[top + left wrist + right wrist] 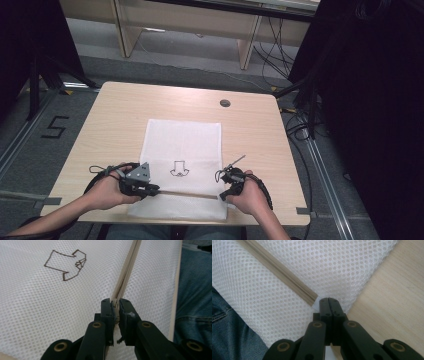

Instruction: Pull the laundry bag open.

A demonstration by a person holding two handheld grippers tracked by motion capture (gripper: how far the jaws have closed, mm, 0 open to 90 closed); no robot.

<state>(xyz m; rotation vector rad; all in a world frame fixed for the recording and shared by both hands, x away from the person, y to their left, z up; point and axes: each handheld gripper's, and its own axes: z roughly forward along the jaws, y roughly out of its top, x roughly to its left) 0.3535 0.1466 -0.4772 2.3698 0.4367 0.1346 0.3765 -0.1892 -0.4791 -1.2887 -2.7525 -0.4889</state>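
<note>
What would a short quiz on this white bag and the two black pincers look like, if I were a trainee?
1. True or false: the left gripper is shut on the zipper of the mesh bag.
2. Where is the right gripper clamped? A) on the shirt drawing; B) at the zipper's end, by the bag's edge; C) on the bare table.
3. Fill in: the shirt drawing is outlined in ____ lines.

Key: 1 true. 2 B. 3 dark.
</note>
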